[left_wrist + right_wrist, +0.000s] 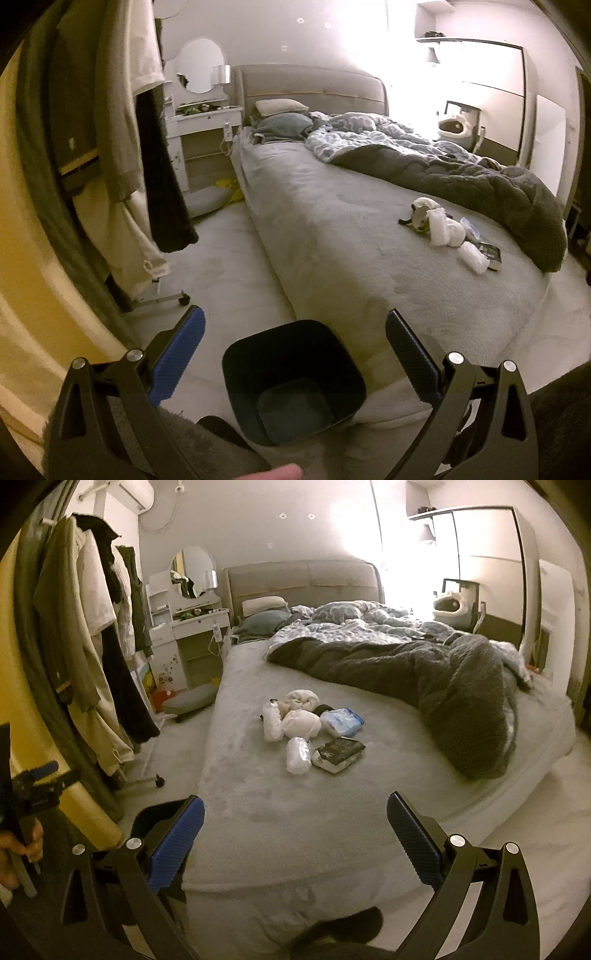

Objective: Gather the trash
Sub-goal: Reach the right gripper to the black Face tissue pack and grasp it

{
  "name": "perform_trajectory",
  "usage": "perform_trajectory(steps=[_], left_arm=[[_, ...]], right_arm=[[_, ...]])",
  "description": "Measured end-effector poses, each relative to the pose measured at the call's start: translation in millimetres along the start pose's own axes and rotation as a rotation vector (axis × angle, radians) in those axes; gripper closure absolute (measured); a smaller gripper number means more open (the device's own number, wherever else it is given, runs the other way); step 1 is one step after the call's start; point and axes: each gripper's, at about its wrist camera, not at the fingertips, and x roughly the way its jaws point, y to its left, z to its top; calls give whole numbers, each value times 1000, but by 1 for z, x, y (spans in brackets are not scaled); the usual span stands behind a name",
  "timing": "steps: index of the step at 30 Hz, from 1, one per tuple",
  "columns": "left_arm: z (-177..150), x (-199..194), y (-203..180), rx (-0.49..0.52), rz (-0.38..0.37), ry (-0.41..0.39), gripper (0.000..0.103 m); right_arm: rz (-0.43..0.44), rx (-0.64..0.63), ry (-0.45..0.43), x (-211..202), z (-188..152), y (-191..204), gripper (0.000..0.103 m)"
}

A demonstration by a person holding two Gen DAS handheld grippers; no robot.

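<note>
A pile of trash lies on the grey bed (295, 812): a white crumpled bag (298, 755), another clear plastic roll (271, 722), white wads (301, 723), a blue-white tissue pack (341, 720) and a dark book (339, 754). The pile also shows in the left wrist view (447, 230). A black empty bin (293, 380) stands on the floor at the bed's foot corner, below my left gripper (295, 326), which is open and empty. My right gripper (295, 812) is open and empty, above the bed's foot, short of the pile.
A dark grey duvet (461, 694) is bunched on the bed's right half. A clothes rack (92, 646) on wheels stands left of the bed. A white dressing table (192, 627) with mirror is at the back left. A grey cushion (192, 699) lies on the floor.
</note>
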Motion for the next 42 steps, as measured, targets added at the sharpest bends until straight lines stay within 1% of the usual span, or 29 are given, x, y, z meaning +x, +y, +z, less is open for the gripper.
perform_trajectory(steps=[4, 6, 12, 16, 19, 22, 25, 31, 34, 36, 40, 42], left_arm=[[6, 6, -11, 32, -40, -2, 4], [6, 12, -15, 41, -79, 9, 4], [17, 30, -27, 60, -126, 27, 5], [23, 47, -29, 66, -166, 48, 7], [30, 63, -36, 93, -185, 56, 14], [35, 74, -38, 101, -210, 62, 15], [39, 86, -47, 129, -247, 78, 15], [40, 108, -79, 193, -341, 121, 15], [39, 114, -93, 225, -363, 121, 15], [39, 117, -105, 241, -384, 119, 15], [40, 133, -123, 260, -431, 137, 15], [41, 139, -132, 272, -446, 136, 15]], right_arm=[[26, 2, 18, 20, 10, -1, 3], [37, -10, 31, 33, 14, -1, 3], [25, -110, 78, 70, 22, -4, 4], [9, -129, 122, 95, 26, -16, 10], [6, -148, 141, 111, 32, -20, 12], [5, -177, 163, 129, 38, -24, 14], [5, -202, 190, 146, 43, -31, 16], [19, -243, 264, 182, 43, -45, 16], [36, -246, 289, 193, 44, -54, 16], [67, -245, 304, 201, 45, -57, 16], [64, -291, 342, 216, 46, -58, 16], [79, -300, 354, 223, 46, -59, 16]])
